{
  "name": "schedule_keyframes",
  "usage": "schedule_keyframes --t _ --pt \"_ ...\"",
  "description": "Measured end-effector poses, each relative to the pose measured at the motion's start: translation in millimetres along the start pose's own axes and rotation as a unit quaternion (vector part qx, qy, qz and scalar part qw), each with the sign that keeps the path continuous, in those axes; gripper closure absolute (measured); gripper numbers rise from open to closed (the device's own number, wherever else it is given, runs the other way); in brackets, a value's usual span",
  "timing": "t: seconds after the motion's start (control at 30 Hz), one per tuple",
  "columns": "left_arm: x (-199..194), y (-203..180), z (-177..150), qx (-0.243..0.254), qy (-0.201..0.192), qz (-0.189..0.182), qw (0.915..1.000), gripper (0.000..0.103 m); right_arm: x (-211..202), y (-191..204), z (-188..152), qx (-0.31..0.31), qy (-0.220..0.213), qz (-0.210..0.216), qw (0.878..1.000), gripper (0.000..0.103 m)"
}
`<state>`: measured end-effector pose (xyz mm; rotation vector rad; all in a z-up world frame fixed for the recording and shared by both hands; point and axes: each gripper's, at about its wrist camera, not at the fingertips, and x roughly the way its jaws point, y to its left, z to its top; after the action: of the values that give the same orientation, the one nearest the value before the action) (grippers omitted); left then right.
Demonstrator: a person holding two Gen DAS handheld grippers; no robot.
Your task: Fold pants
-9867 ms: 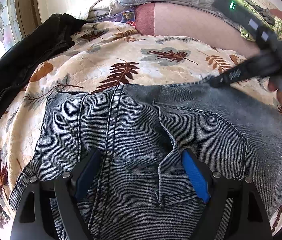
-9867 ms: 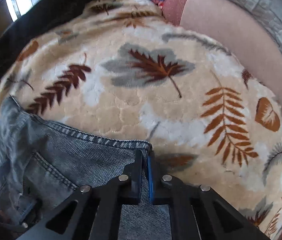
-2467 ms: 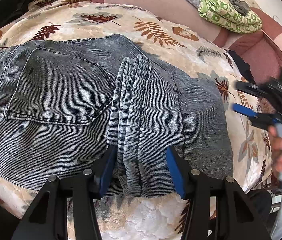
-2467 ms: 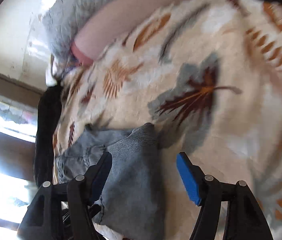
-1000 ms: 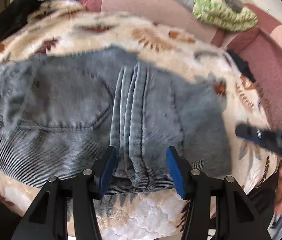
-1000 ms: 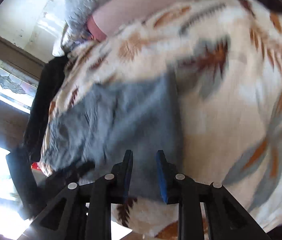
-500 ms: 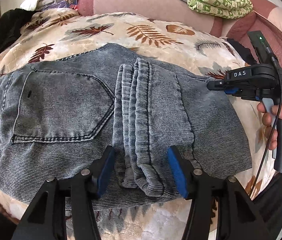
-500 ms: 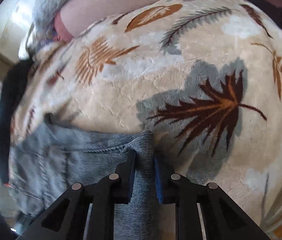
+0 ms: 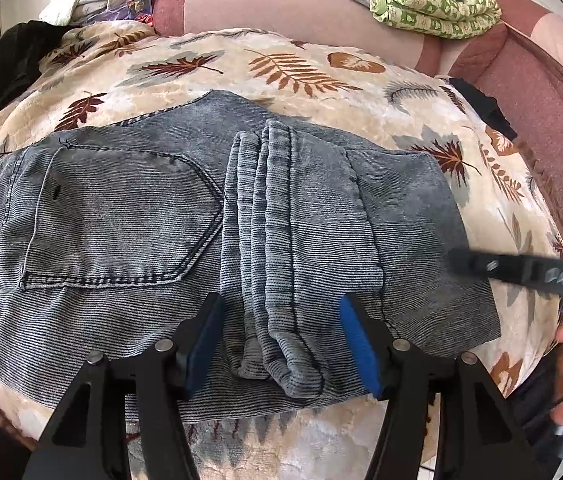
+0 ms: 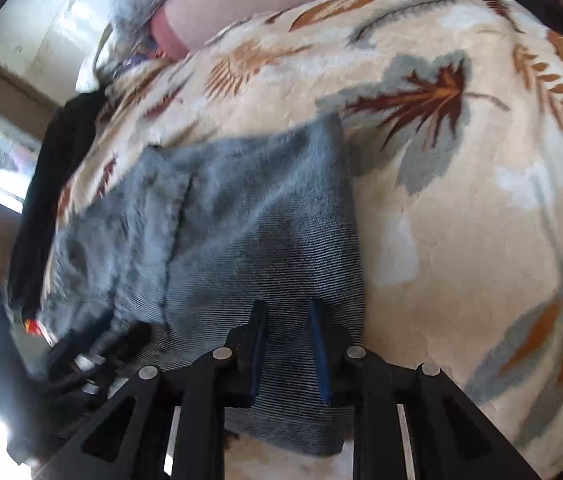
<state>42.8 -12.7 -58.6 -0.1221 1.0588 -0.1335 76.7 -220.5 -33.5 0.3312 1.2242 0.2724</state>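
Note:
The grey-blue denim pants (image 9: pixel 129 216) lie folded on a leaf-print blanket (image 9: pixel 281 64), back pocket up on the left, with the leg hems stacked across the middle (image 9: pixel 277 240). My left gripper (image 9: pixel 281 344) is open, its blue pads on either side of the near hem ends, gripping nothing. My right gripper (image 10: pixel 285 344) is slightly open above the pants' right part (image 10: pixel 273 220), holding nothing. It also shows in the left wrist view (image 9: pixel 521 272) at the pants' right edge.
A pink sofa back (image 9: pixel 281 4) runs behind the blanket, with a green patterned cloth (image 9: pixel 429 4) on it. A black garment (image 9: pixel 5 64) lies at the far left, and a small dark object (image 9: pixel 481 108) on the blanket's right.
My right gripper has let go of the pants' far right corner, opened slightly and moved to the near right edge. My left gripper has stayed open over the hems.

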Motion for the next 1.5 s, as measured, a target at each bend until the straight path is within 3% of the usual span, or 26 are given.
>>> schedule_keyframes --t 0.1,0.2,0.4,0.5,0.57,0.7,0.8,0.9,0.97,1.1,1.2,1.4,1.5 --pt "-4 6 1 -0.016 0.002 -0.013 0.9998 0.042 -14 6 -13 -0.015 -0.014 0.011 1.000 0.078" --pt "0 4 1 -0.014 0.005 -0.010 0.9998 0.042 18 -1 -30 -0.026 0.028 -0.001 0.999 0.075" --pt "-6 7 2 -0.020 0.002 -0.013 0.9997 0.042 -19 25 -31 -0.057 -0.011 0.002 0.998 0.076" --pt "-7 10 2 -0.026 0.003 -0.017 0.9995 0.042 16 21 -42 -0.061 0.033 -0.029 0.997 0.072" --pt "-9 10 2 -0.025 0.004 -0.017 0.9995 0.042 15 22 -43 -0.062 0.023 -0.029 0.997 0.072" --pt "-26 18 2 -0.033 -0.015 -0.020 0.9992 0.042 -15 34 -37 -0.063 -0.009 -0.018 0.998 0.053" --pt "-52 41 -4 -0.069 -0.056 -0.039 0.9953 0.041 -28 38 -38 -0.053 -0.039 -0.006 0.998 0.038" --pt "-77 84 -22 -0.133 -0.100 -0.039 0.9852 0.032 -33 38 -38 -0.035 -0.057 0.017 0.998 0.038" --pt "-86 121 -35 -0.186 -0.116 -0.029 0.9751 0.032 -32 43 -36 -0.025 -0.058 0.040 0.997 0.038" --pt "-96 195 -58 -0.301 -0.129 -0.048 0.9436 0.032 -16 67 -25 -0.025 -0.040 0.081 0.996 0.038" --pt "-104 228 -66 -0.352 -0.148 -0.056 0.9224 0.032 1 96 -11 -0.047 -0.027 0.102 0.993 0.037" --pt "-98 249 -82 -0.418 -0.128 -0.102 0.8937 0.031 64 154 19 -0.065 0.046 0.120 0.990 0.037" --pt "-80 255 -77 -0.427 -0.110 -0.121 0.8896 0.030 92 171 28 -0.063 0.079 0.125 0.987 0.037"
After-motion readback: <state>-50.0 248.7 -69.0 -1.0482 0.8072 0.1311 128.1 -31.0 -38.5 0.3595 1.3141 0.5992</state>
